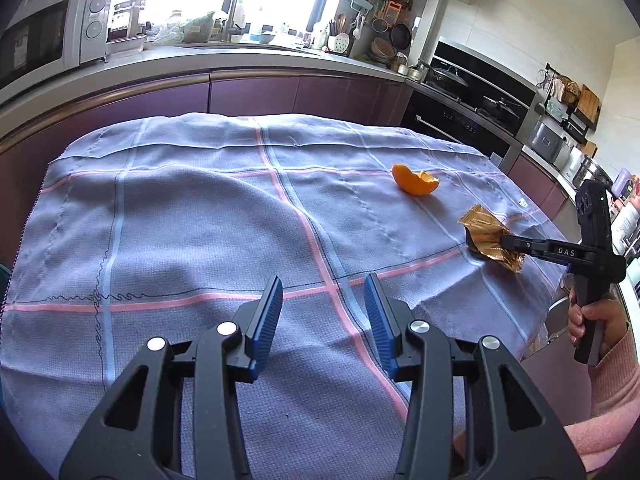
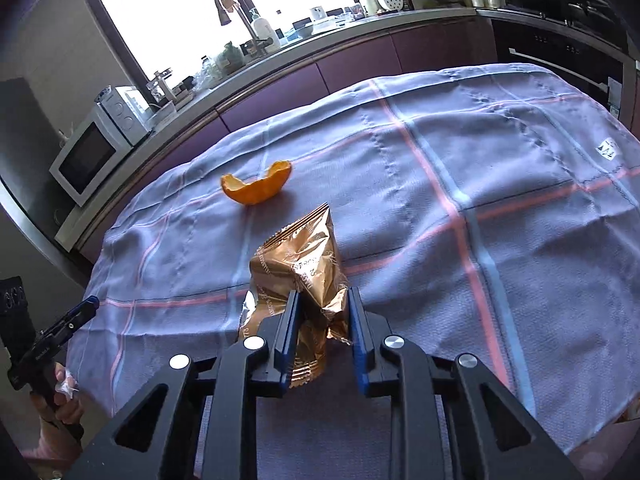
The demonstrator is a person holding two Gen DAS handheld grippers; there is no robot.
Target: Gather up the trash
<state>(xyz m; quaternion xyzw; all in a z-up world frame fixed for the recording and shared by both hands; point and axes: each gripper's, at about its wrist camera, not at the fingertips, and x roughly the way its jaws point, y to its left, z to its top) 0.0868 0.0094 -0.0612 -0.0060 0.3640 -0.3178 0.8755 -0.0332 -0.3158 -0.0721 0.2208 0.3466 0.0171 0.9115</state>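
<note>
Gold wrapper pinched, peel left on cloth.

Right gripper (image 2: pixel 323 312) closed onto crumpled gold snack wrapper (image 2: pixel 302 264), both blue pads pressed into its foil, wrapper stood up off checked grey-blue tablecloth (image 2: pixel 460 168) near the table's right edge as seen from left wrist view. Orange peel (image 2: pixel 256 188) lay curled, loose on the cloth just beyond the wrapper, toward the far edge, apart from it. Left gripper (image 1: pixel 324 308) hovered over the near-middle of the cloth, jaws about half apart, nothing between them. Gripped by a hand (image 1: pixel 600 320) in a pink sleeve (image 1: pixel 616 392) at right side. Microwave (image 2: pixel 92 152) on kitchen counter behind.
</note>
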